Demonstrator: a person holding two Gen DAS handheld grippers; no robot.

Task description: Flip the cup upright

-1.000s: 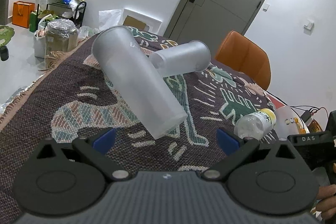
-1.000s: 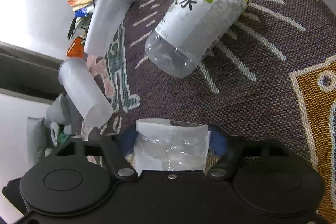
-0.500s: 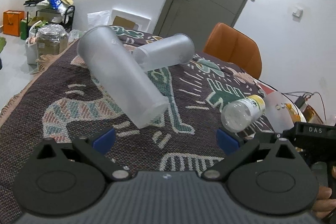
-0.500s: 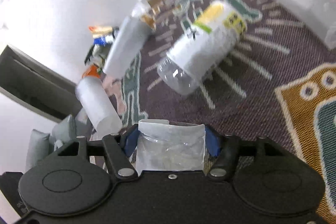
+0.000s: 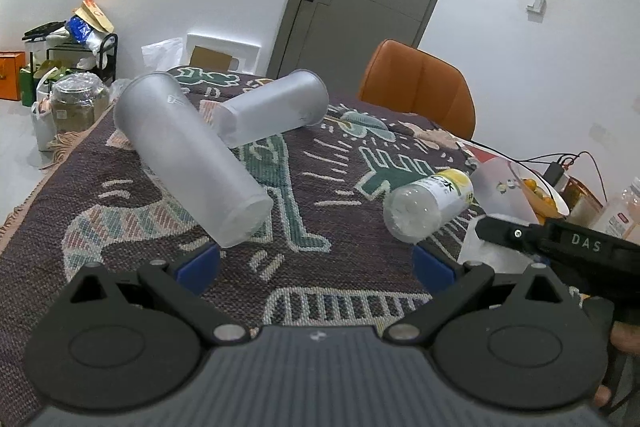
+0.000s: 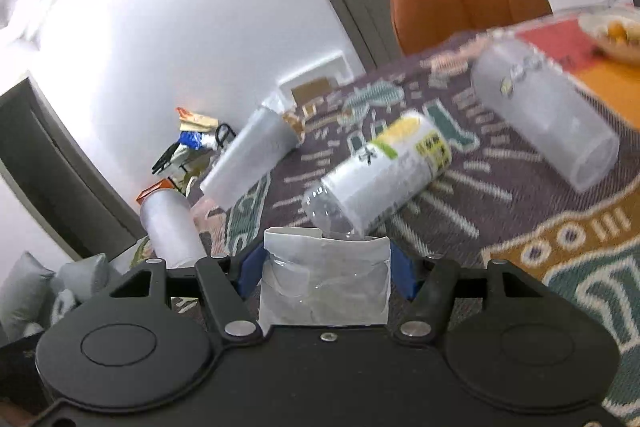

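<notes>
— What are you seeing on the right side?

— I'm holding a clear plastic cup (image 6: 324, 279) in the right gripper (image 6: 326, 267); its blue fingers (image 6: 250, 265) are clenching the cup from both sides, with the cup's rim facing away from the camera. The picture is blurring a little.

— And the left?

— My left gripper (image 5: 316, 263) is hanging released above the patterned cloth (image 5: 120, 227) on the counter, grasping nothing. Ahead of it a frosted tumbler (image 5: 188, 163) is lying on its side, touching a second frosted tumbler (image 5: 272, 113) behind it.

— Anything else lying there?

— A lemon-label bottle (image 6: 380, 179) is lying on its side just beyond the held cup, and another frosted cup (image 6: 544, 123) is lying tipped over to its right. An orange chair (image 5: 420, 87) is standing at the far edge.
</notes>
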